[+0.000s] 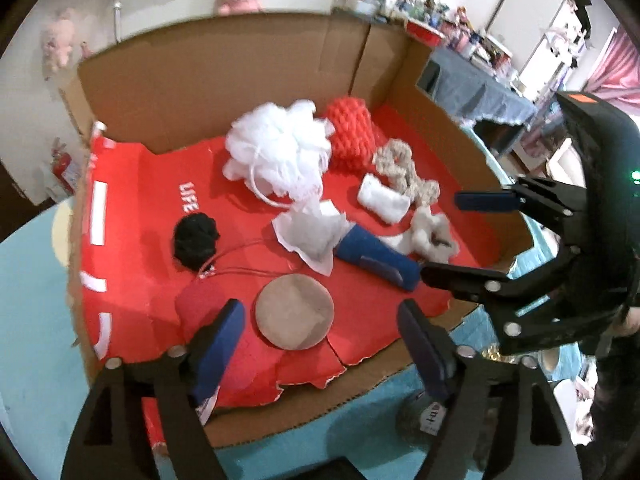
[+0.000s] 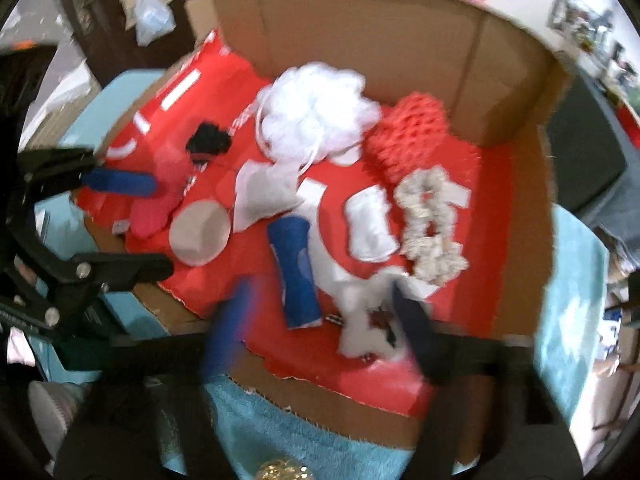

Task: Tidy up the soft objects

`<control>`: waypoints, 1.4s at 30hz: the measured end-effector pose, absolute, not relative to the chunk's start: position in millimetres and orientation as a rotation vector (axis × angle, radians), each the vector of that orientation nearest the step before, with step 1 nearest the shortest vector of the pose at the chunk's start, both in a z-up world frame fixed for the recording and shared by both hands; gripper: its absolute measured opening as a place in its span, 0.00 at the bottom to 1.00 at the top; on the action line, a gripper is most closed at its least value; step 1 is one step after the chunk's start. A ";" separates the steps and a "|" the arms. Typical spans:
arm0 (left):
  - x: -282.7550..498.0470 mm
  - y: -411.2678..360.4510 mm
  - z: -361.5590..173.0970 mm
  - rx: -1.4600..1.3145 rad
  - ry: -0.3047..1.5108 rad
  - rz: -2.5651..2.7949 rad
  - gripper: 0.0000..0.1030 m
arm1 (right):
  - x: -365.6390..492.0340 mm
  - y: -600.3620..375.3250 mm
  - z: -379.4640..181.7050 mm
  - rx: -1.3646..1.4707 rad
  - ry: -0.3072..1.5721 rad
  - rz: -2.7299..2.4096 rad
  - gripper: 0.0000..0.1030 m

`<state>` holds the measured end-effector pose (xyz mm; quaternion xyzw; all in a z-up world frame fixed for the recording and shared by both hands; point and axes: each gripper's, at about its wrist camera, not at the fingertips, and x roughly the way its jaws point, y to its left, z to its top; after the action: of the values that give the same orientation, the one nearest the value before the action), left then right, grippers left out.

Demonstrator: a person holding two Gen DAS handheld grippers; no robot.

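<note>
An open cardboard box (image 1: pixel 224 80) lined in red holds several soft things. Among them are a white mesh puff (image 1: pixel 280 148), a red knitted piece (image 1: pixel 352 136), a beige braided loop (image 1: pixel 404 168), a blue cloth roll (image 1: pixel 376 258), a black pom (image 1: pixel 196 240) and a round tan pad (image 1: pixel 295 312). My left gripper (image 1: pixel 320 344) is open above the tan pad, its left finger over a red cloth (image 1: pixel 204 304). My right gripper (image 2: pixel 322 320) is open over the blue cloth roll (image 2: pixel 294 272) and a white fluffy piece (image 2: pixel 360 328). Neither holds anything.
The box rests on a teal towel (image 2: pixel 280 432). Its far and right walls stand up; the near side lies flat and torn. A white folded cloth (image 1: pixel 382 198) and a white sachet (image 1: pixel 310 236) lie mid-box. Cluttered shelves and pink plush toys line the room behind.
</note>
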<state>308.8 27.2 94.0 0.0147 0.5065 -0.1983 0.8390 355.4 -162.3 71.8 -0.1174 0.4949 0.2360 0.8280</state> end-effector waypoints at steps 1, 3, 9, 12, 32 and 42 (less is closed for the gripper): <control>306.2 23.8 97.4 0.041 1.049 -0.402 0.84 | 352.2 -164.1 76.0 -0.244 1.031 0.486 0.82; 299.7 20.4 103.1 0.053 1.010 -0.376 0.88 | 346.1 -168.3 82.5 -0.235 1.020 0.427 0.82; 287.0 15.4 109.5 0.090 0.916 -0.223 0.96 | 335.5 -185.4 85.4 -0.158 1.035 0.265 0.82; 284.0 18.0 108.0 0.080 0.916 -0.192 0.98 | 327.7 -192.2 82.3 -0.124 1.039 0.235 0.82; 287.3 33.1 74.2 -0.028 1.036 -0.112 0.98 | 320.6 -193.1 58.0 -0.013 1.081 0.206 0.82; 286.2 34.1 70.1 -0.030 1.050 -0.088 0.98 | 319.0 -192.9 56.4 -0.024 1.084 0.194 0.82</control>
<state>286.2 34.1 70.1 -0.0143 0.5010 -0.0419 0.8643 319.0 -192.9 56.4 -0.0112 0.5150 0.0921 0.8521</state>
